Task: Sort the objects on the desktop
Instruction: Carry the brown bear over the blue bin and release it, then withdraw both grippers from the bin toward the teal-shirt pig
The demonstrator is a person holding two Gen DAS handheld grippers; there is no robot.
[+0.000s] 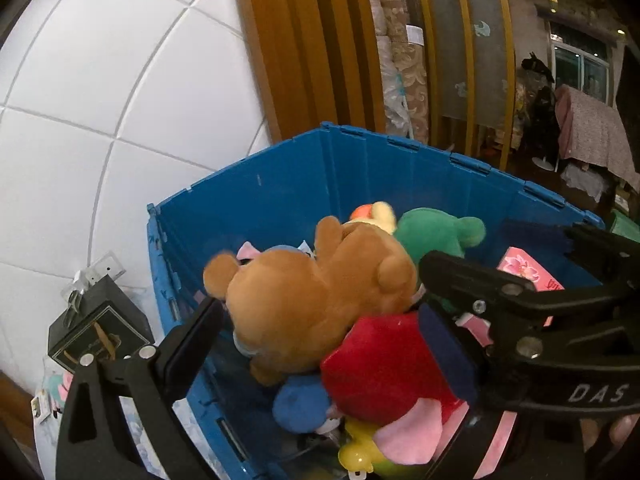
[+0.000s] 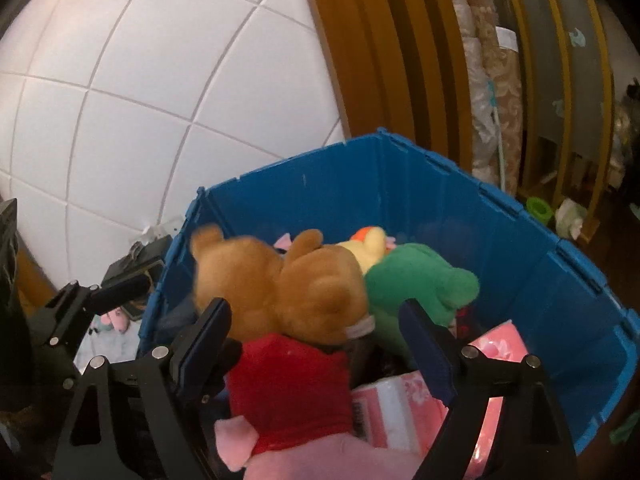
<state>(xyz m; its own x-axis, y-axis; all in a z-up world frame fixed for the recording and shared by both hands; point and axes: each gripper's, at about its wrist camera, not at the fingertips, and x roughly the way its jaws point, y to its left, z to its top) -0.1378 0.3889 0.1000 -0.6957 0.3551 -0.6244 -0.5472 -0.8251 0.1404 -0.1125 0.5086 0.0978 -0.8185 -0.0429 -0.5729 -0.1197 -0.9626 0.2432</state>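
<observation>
Plush toys piled in blue plastic crate (image 2: 500,248) at frame centre: brown bear (image 2: 276,280) on top, green plush (image 2: 416,276) right of it, red-and-pink plush (image 2: 288,392) nearest. Right gripper (image 2: 316,332) spread wide above pile, pinching nothing. Left gripper (image 1: 316,312) spread around bear, pads apparently not pressing it.

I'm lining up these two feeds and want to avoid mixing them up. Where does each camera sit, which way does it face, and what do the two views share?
Left wrist: sits on the left gripper, looking down into the blue crate; both its black fingers show, plus the right gripper reaching in and fingertips of a hand.
Right wrist: sits on the right gripper, facing the same crate; its own fingers show, the left gripper at left.
Shared: brown teddy bear, green plush, red-and-pink plush, white tiled wall.
</observation>
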